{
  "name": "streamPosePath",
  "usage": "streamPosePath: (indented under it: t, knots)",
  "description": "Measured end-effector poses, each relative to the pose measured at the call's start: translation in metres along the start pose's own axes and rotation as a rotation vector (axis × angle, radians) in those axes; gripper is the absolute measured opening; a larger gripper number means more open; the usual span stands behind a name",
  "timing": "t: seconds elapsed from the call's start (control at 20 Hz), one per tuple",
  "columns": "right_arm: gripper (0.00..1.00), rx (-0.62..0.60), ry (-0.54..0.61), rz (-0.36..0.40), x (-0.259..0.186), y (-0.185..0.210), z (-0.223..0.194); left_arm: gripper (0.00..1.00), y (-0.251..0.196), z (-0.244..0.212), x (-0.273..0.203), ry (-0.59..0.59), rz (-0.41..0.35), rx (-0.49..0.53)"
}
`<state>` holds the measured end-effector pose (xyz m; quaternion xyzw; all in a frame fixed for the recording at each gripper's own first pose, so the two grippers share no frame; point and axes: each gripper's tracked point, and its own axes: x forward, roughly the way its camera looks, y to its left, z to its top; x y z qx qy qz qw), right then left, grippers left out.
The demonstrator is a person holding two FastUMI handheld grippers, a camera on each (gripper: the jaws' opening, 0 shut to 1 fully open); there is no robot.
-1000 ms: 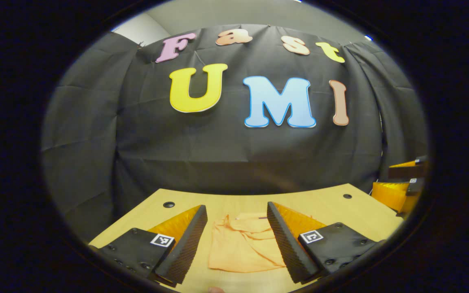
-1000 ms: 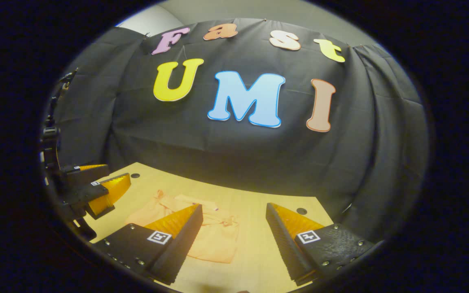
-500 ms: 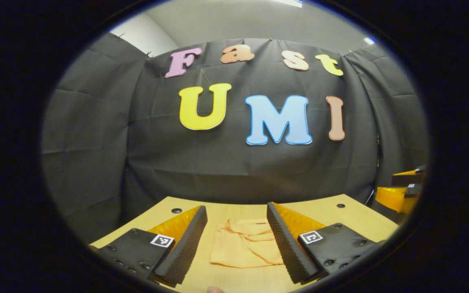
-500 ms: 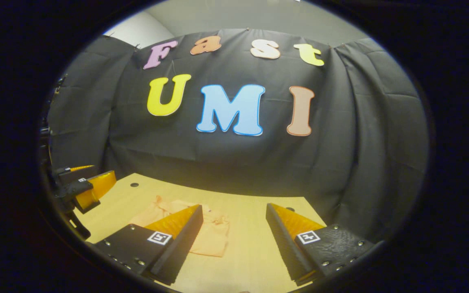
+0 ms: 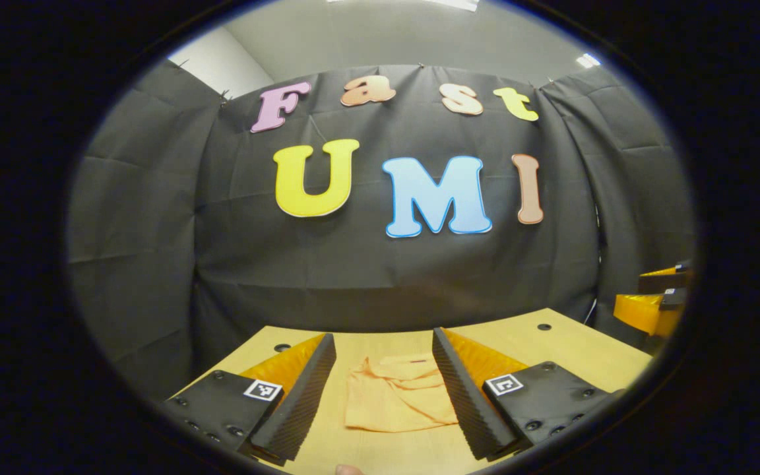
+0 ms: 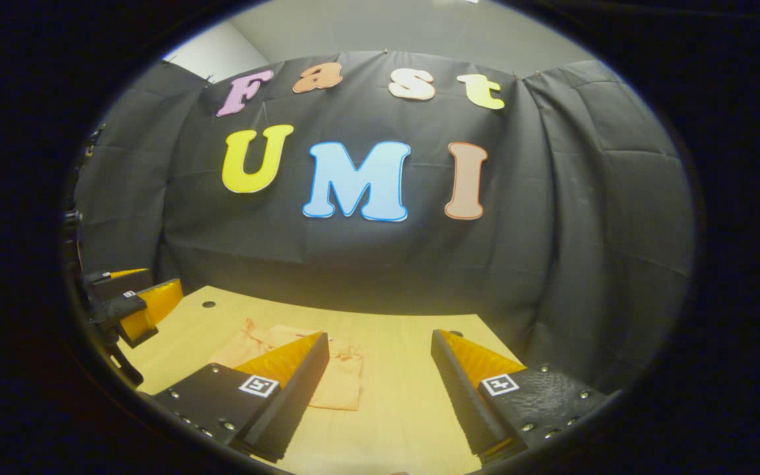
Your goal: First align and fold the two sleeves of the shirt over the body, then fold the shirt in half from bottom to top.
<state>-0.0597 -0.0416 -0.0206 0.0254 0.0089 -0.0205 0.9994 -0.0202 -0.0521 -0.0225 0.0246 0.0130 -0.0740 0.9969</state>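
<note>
The shirt (image 5: 396, 399) is seen lying folded on the table (image 5: 551, 343). The left gripper (image 5: 383, 396) and right gripper (image 6: 380, 389) are held released above it, apart, apparently because folding is finished.

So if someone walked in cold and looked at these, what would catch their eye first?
Probably the orange shirt, lying folded and compact on the wooden table, framed between the fingers of the open left claw. Next, the open right claw, held above bare tabletop, with the shirt off to its left side.
</note>
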Motion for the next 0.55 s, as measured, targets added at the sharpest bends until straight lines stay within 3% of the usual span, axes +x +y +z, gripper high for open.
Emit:
streamPosePath:
  t: [0.55]
  knots:
    - [0.96,-0.014,-0.03,0.038,-0.016,0.029,0.018,1.0,0.027,0.007,-0.01,-0.033,0.011,-0.035]
